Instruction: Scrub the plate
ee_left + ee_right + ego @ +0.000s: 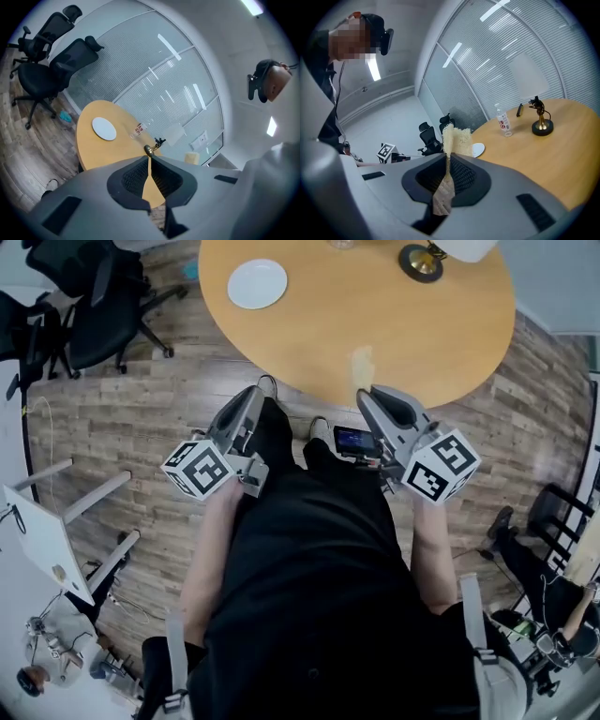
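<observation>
Seen from above, a white plate [257,283] sits far left on a round table [375,324], well apart from 2 grippers at its near edge: left gripper [255,390] pinched empty, right gripper [364,395] clamping a yellow scrub pad [457,138], which could slip from that thin hold during scrubbing.

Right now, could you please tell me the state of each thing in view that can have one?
Left tongs: shut, nothing between them.
Right tongs: shut on the scrub pad.
Plate: lying flat on the table, nothing on it, not touched by either gripper.
Bottle: standing upright on the table.
Lamp: standing upright; lit or not, cannot tell.
</observation>
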The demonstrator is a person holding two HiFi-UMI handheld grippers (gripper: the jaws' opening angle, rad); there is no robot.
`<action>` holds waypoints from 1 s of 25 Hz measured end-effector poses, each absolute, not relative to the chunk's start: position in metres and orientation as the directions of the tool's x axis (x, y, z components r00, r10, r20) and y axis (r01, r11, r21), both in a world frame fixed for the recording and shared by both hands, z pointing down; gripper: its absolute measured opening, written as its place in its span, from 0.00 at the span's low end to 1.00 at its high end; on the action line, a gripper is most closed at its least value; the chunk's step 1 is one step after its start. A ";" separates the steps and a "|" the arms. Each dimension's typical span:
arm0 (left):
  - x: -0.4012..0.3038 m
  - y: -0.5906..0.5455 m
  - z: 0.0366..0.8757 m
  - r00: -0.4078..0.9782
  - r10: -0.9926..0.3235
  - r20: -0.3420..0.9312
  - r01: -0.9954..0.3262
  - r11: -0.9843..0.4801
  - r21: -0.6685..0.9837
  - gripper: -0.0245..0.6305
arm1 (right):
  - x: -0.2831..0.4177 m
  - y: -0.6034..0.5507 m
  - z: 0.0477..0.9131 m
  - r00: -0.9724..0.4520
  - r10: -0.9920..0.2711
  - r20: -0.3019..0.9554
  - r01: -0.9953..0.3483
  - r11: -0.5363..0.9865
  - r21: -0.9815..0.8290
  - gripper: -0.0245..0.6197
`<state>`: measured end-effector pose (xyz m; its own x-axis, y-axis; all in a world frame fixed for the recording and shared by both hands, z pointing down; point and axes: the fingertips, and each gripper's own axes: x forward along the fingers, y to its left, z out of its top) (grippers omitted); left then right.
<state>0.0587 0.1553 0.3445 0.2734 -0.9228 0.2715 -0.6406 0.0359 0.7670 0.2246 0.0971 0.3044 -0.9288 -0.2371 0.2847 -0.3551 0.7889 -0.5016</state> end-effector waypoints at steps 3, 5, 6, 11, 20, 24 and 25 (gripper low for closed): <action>0.040 0.129 0.346 0.310 -0.916 0.255 -0.613 0.012 0.790 0.06 | 0.210 0.085 0.301 -0.916 -0.278 0.288 -0.392 0.771 -0.502 0.09; 0.026 0.110 0.344 0.336 -0.906 0.256 -0.602 0.002 0.799 0.06 | 0.199 0.078 0.300 -0.906 -0.300 0.298 -0.416 0.755 -0.506 0.09; 0.018 0.102 0.344 0.349 -0.902 0.253 -0.597 -0.006 0.802 0.06 | 0.192 0.073 0.300 -0.900 -0.311 0.304 -0.429 0.749 -0.505 0.09; -0.033 0.070 0.354 0.411 -0.877 0.250 -0.576 -0.037 0.817 0.06 | 0.144 0.058 0.300 -0.870 -0.366 0.330 -0.489 0.724 -0.486 0.09; -0.072 0.029 0.408 0.491 -0.850 0.194 -0.204 0.104 0.973 0.06 | 0.087 0.036 0.311 -0.821 -0.410 0.397 -0.565 0.684 -0.462 0.09; -0.094 0.021 0.442 0.522 -0.807 0.274 -0.324 0.109 0.940 0.06 | 0.066 0.032 0.334 -0.801 -0.397 0.448 -0.586 0.675 -0.448 0.09; -0.097 0.019 0.448 0.521 -0.809 0.271 -0.298 0.126 0.946 0.06 | 0.060 0.031 0.340 -0.795 -0.390 0.464 -0.590 0.674 -0.445 0.09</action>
<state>-0.0969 0.0195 0.4480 0.5209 -0.8093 0.2715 -0.2976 0.1259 0.9464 0.0603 0.0307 0.3402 -0.7953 -0.3899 0.4642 -0.5901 0.6736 -0.4451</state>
